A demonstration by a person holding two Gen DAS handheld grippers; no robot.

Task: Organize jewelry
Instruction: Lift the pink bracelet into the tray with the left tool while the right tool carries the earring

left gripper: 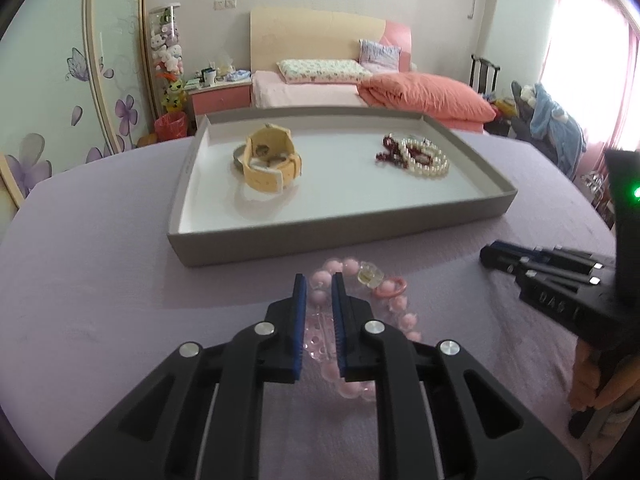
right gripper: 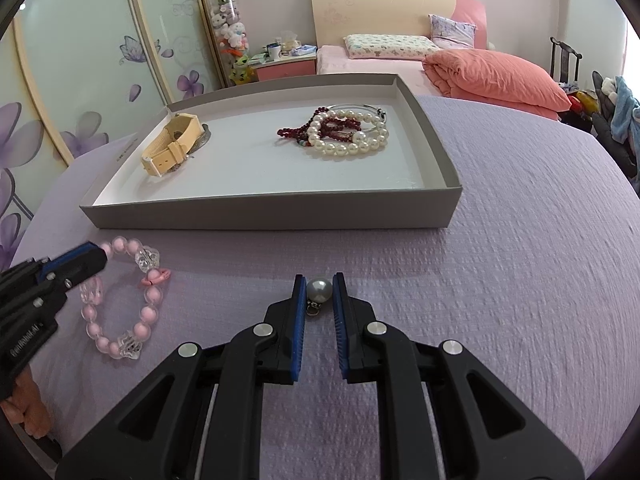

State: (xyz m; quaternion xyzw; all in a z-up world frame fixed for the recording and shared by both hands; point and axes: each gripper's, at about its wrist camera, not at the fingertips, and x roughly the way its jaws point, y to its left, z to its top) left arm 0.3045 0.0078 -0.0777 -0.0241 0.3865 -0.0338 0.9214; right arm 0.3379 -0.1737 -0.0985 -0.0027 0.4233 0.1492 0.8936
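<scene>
A pink and clear bead bracelet (left gripper: 396, 304) lies on the purple cloth in front of the grey tray (left gripper: 320, 246). My left gripper (left gripper: 319, 284) is open with its fingers astride the bracelet's left side. My right gripper (right gripper: 319, 286) is open with a grey pearl pendant (right gripper: 319, 290) between its fingertips on the cloth. The bracelet also shows at the left of the right wrist view (right gripper: 120, 300), with the left gripper (right gripper: 80, 258) over it. In the tray (right gripper: 260, 218) lie a beige watch (right gripper: 170, 146), a dark red bead string (right gripper: 296, 130) and a pearl bracelet (right gripper: 352, 136).
The purple cloth (right gripper: 500, 280) covers the table. Behind it stand a bed with a pink quilt (right gripper: 492, 76), a nightstand (right gripper: 284, 66) and a flowered wardrobe (right gripper: 80, 80). The right gripper shows at the right of the left wrist view (left gripper: 496, 252).
</scene>
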